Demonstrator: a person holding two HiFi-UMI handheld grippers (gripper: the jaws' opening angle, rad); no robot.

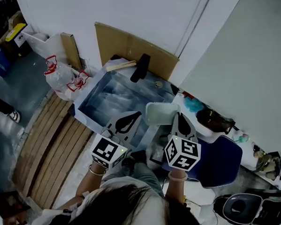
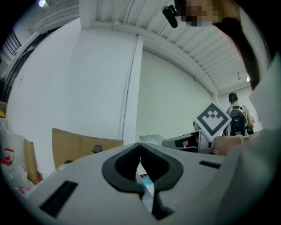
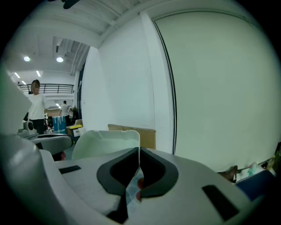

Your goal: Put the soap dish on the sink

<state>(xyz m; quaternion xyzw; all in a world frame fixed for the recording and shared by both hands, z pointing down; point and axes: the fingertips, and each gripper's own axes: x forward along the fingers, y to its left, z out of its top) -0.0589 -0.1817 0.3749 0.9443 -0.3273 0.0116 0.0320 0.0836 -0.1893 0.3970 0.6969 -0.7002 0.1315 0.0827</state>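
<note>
While the right gripper (image 1: pixel 178 117) is clamped on one thin edge of the pale green, translucent plastic soap dish (image 1: pixel 158 113), the dish is held in the air by the right-hand edge of the rectangular, blue-grey marbled sink (image 1: pixel 108 97), not yet resting on it. The left gripper (image 1: pixel 133 118) hovers over the sink's near edge, jaws pressed together with nothing between them.

Recommended procedure:
- Select a flat stretch of rim, clear of the black tap (image 1: pixel 141 67).
- Hold the dish level; an edge grip probably lets it pivot, so move slowly.
- Lower until the base sits fully on the rim.
- Release only when the dish is supported.
- Keep the left gripper clear of the path.
</note>
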